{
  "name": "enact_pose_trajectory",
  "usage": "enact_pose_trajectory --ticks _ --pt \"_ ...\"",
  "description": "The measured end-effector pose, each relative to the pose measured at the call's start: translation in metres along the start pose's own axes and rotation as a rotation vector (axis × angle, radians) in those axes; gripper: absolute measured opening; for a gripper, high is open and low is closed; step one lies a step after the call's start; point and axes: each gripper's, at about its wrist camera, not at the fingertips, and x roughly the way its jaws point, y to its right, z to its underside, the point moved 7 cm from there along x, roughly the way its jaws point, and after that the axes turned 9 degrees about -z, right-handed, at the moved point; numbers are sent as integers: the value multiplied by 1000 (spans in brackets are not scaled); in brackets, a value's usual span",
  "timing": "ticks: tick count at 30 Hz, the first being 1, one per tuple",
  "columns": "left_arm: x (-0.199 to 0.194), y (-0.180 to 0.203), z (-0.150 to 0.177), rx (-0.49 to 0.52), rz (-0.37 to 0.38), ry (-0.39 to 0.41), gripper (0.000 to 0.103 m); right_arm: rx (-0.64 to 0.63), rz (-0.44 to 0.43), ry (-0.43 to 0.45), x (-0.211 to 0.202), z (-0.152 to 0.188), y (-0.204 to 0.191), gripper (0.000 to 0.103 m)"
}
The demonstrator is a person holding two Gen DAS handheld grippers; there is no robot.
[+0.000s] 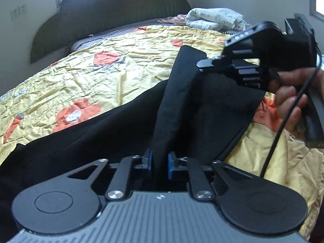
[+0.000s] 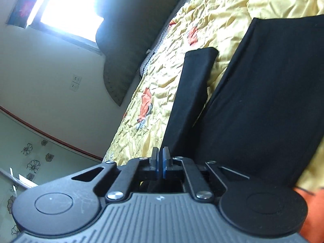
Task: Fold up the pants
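We see the black pants (image 1: 113, 133) spread across the yellow floral bedspread (image 1: 85, 75) on the bed. Our left gripper (image 1: 160, 165) has its jaws closed on a raised fold of the pants. Our right gripper (image 2: 160, 163) has its jaws nearly together at the edge of a pant leg; whether fabric sits between them, we cannot tell. A rumpled white blanket (image 1: 214, 18) lies near the dark headboard (image 1: 113, 14).

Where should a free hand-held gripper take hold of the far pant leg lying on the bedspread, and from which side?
Grip the far pant leg at its squared hem, coming in from the headboard end: that edge lies flat and exposed on the bedspread.
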Motion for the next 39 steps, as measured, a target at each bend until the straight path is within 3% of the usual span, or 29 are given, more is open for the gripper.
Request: enact_pose_trajectory --ticks 5,7,9,13,15,18,25,32,35,39 --pt "7 -5 0 -34 -23 -3 14 -43 78 -91 13 5 6 11" --pt "7 -9 0 -59 -18 -9 14 -33 63 -93 19 6 6 17" --pt "7 -15 -3 -102 1 -11 14 -30 58 -107 26 8 4 39" --pt "10 -29 -6 -220 69 -31 14 -25 25 -100 36 8 -2 39" --pt "13 -35 -6 -257 77 -47 14 -7 -21 -77 38 3 -5 39" --pt "16 -40 -5 -277 74 -55 14 -14 -3 -34 41 -12 -1 39" --pt "16 -30 -4 -231 81 -49 13 88 9 84 53 -61 34 39" --pt "18 -29 -4 -227 72 -44 13 160 10 148 68 -91 55 37" --pt "17 -27 -4 -221 63 -39 13 156 42 130 70 -94 59 6" --pt "13 -27 -7 -207 37 -25 11 99 58 120 63 -99 41 4"
